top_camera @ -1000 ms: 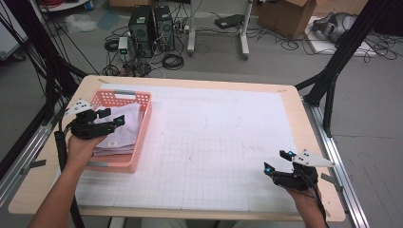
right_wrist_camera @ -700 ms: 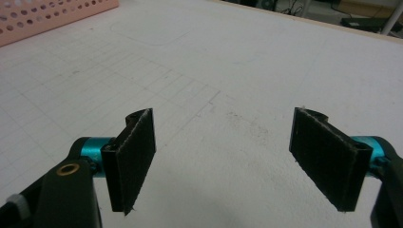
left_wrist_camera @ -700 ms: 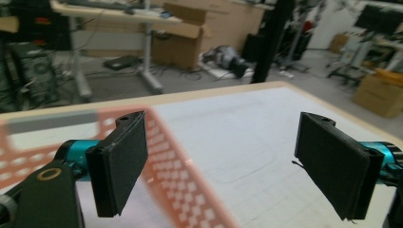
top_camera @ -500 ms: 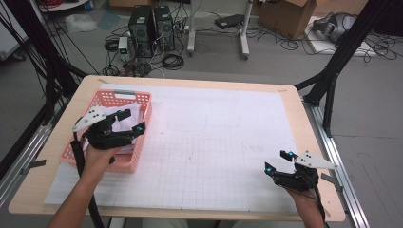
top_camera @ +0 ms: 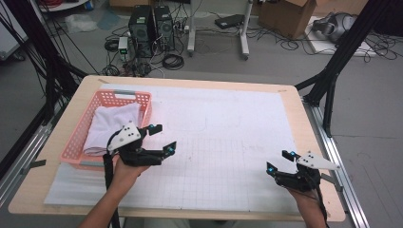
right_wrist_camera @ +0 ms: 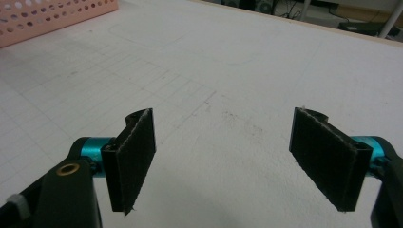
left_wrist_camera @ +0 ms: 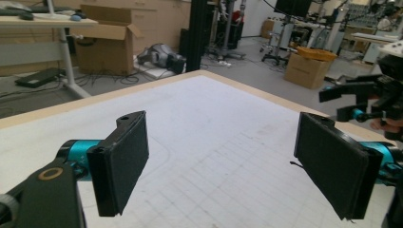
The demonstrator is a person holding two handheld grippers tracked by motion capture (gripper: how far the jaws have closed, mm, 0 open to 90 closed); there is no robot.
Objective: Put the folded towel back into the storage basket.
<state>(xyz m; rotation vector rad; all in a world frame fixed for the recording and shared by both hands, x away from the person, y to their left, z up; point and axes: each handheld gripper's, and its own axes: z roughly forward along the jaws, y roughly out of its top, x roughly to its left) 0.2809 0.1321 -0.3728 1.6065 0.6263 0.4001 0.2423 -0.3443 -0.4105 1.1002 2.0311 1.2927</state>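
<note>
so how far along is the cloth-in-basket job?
Looks done: white cloth lies inside the pink basket. In hand: nothing; left tongs stand open beside the basket, right tongs open over the bare mat. Left: nothing else visible to load.

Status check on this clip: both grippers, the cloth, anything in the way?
Left gripper open, empty, over the mat beside the basket. Right gripper open, empty, near the table's right edge. White cloth lies in the basket. Nothing in the way.
</note>
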